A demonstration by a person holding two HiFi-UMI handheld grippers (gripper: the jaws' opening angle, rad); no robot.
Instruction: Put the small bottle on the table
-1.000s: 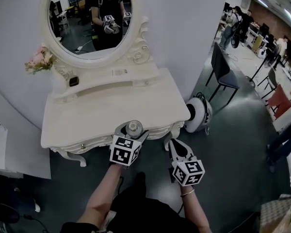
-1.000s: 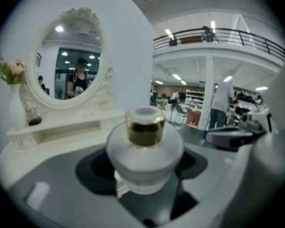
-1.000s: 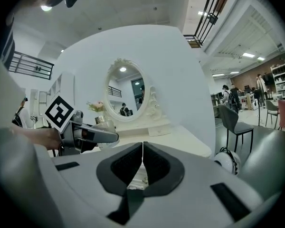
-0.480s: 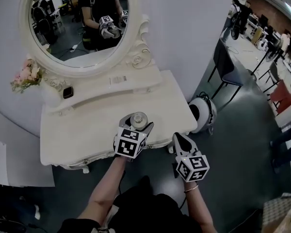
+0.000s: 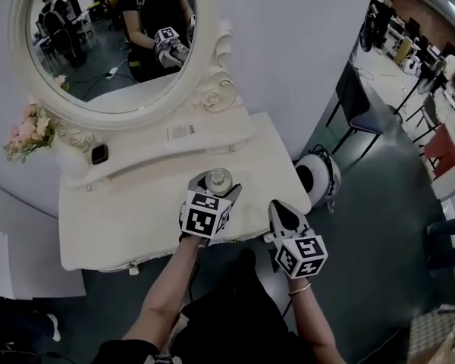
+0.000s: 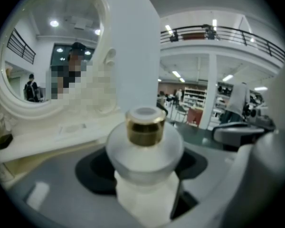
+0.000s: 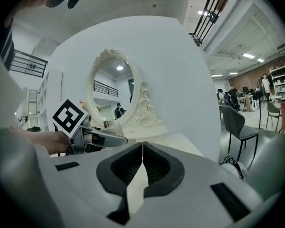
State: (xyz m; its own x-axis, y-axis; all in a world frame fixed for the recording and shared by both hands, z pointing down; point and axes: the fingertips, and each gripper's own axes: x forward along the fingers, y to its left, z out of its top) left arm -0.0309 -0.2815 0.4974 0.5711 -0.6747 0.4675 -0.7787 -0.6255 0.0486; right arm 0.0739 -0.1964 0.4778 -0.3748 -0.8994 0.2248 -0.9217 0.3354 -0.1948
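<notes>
A small frosted bottle (image 5: 218, 179) with a gold collar (image 6: 145, 127) stands upright between the jaws of my left gripper (image 5: 214, 187), which is shut on its body. The bottle hangs over the front part of the white dressing table (image 5: 129, 211); whether it touches the top I cannot tell. My right gripper (image 5: 280, 214) is shut and empty, its jaws pressed together (image 7: 142, 151), off the table's front right edge. In the right gripper view the left gripper (image 7: 92, 137) shows at the left with its marker cube.
An oval mirror (image 5: 106, 44) in an ornate frame stands at the table's back, with a raised shelf (image 5: 167, 139) holding a small dark object (image 5: 98, 155). Pink flowers (image 5: 26, 131) sit at the left. A round white device (image 5: 318, 177) and a dark chair (image 5: 356, 105) stand on the floor at the right.
The left gripper has carried the bottle from the table's front edge further in over the tabletop. The right gripper has followed closer to the front right edge, still shut.
</notes>
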